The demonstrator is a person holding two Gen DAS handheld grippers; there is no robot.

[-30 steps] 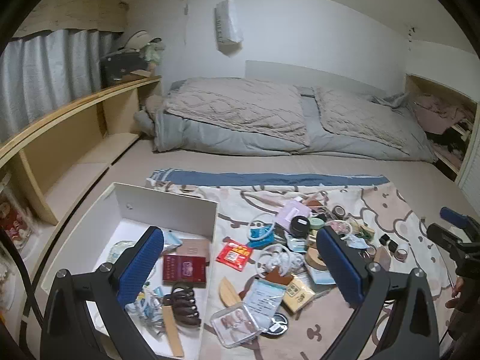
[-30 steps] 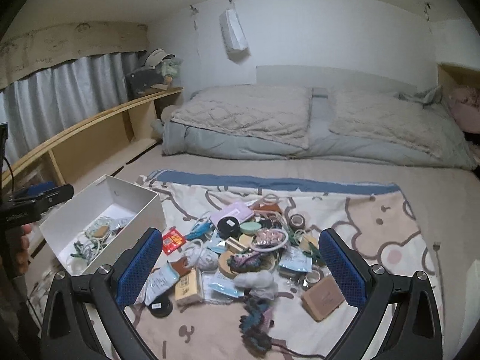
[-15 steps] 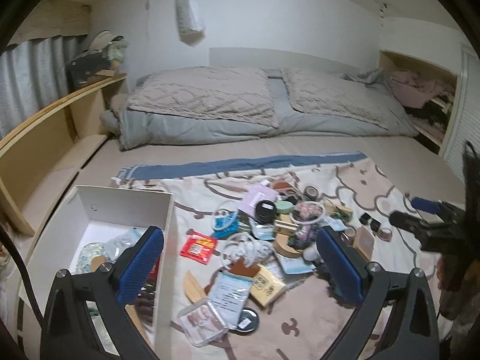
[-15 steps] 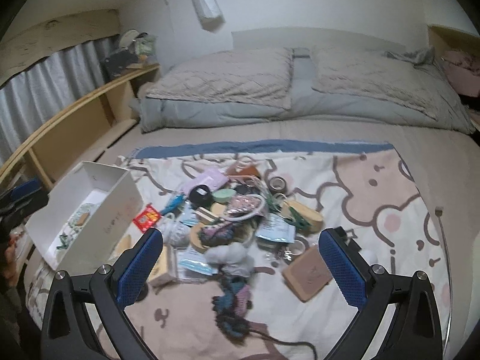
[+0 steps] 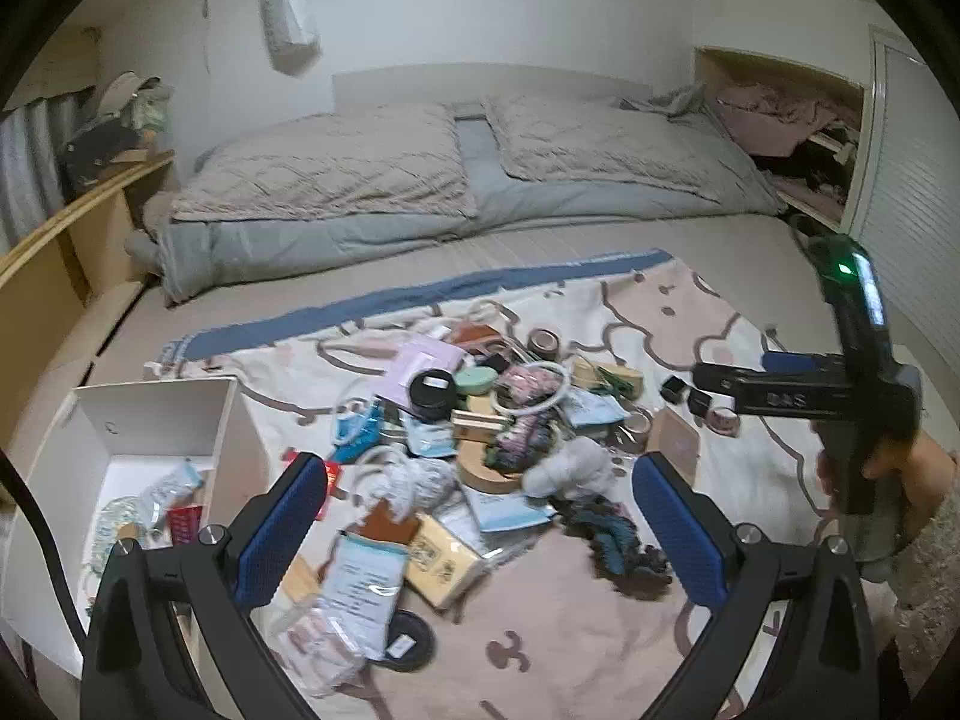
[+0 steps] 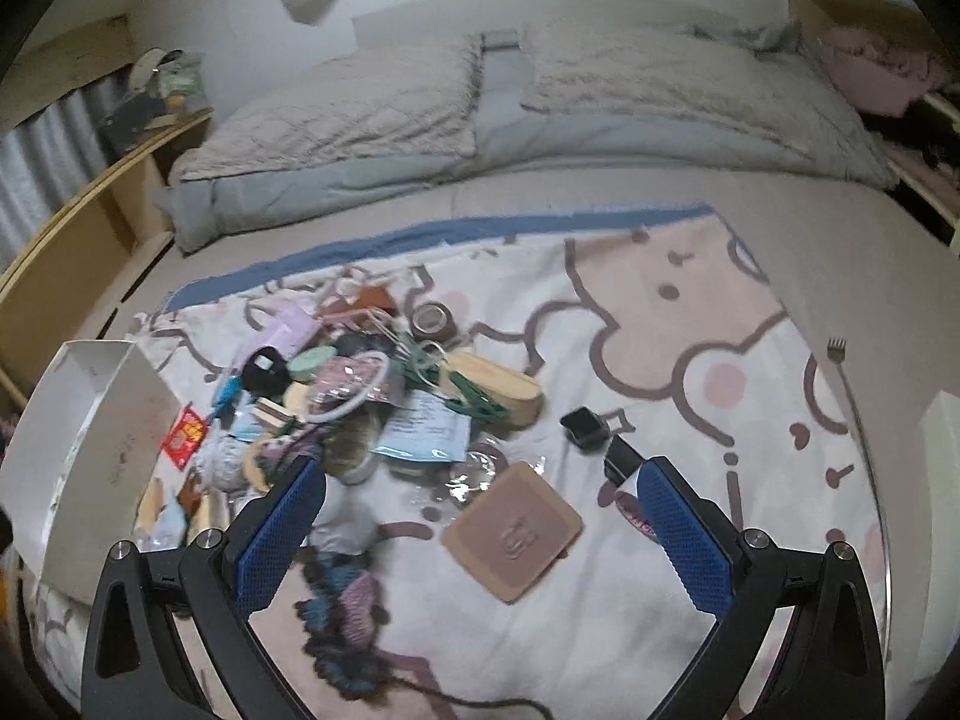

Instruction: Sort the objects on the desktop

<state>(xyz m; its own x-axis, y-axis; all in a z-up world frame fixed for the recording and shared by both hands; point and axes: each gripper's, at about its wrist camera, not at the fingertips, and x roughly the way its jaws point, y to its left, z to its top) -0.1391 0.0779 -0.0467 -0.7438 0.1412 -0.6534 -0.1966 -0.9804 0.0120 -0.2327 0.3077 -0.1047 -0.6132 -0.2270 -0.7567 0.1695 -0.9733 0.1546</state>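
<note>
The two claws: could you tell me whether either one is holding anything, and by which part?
Nothing is held. The left claw and right claw are both open and empty above the clutter.

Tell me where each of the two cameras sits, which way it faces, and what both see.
Left wrist: rides the left gripper, facing the bed's headboard over the clutter; open blue-padded fingers, right gripper and hand visible.
Right wrist: rides the right gripper, tilted down at the cartoon-print blanket; only its open fingers show.
Shared: white cardboard box, tan square leather pouch.
</note>
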